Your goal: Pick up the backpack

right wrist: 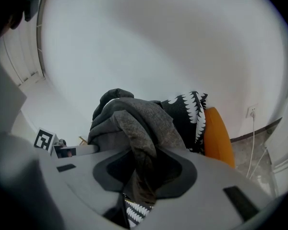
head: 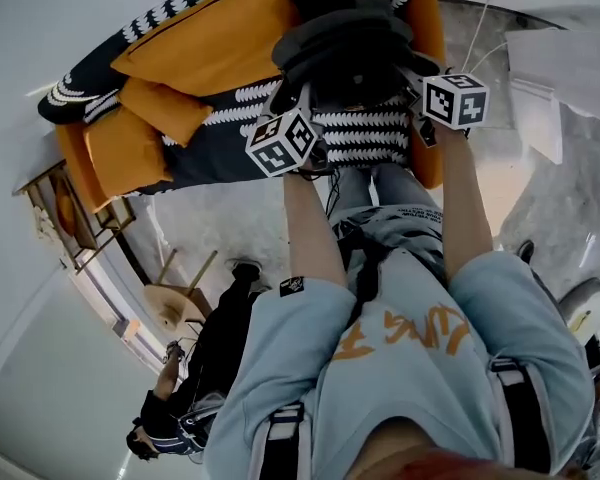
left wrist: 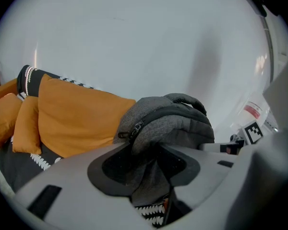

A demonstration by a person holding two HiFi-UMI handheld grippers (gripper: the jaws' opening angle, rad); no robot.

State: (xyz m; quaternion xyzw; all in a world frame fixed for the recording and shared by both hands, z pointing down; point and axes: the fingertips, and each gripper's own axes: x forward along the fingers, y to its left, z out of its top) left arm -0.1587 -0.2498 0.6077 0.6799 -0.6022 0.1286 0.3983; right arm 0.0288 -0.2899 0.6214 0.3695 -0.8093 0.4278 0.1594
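The grey backpack (head: pixel 345 43) hangs between my two grippers above the sofa (head: pixel 195 163). My left gripper (head: pixel 298 96) is shut on a fold of the bag's grey fabric. In the left gripper view the backpack (left wrist: pixel 175 121) bulges up out of the left gripper (left wrist: pixel 151 169), with its zip and top handle showing. My right gripper (head: pixel 412 73) is shut on another fold of fabric. In the right gripper view a strip of the backpack (right wrist: pixel 134 116) runs down through the right gripper (right wrist: pixel 144 174). The bag's underside is hidden.
The sofa carries orange cushions (head: pixel 205 43) and a black-and-white patterned throw (head: pixel 365 128). A wooden rack (head: pixel 70 218) and a round stool (head: pixel 175 303) stand on the floor to the left. Another person in black (head: pixel 200 388) is nearby. A wall socket (right wrist: pixel 252 111) with a cable is on the right.
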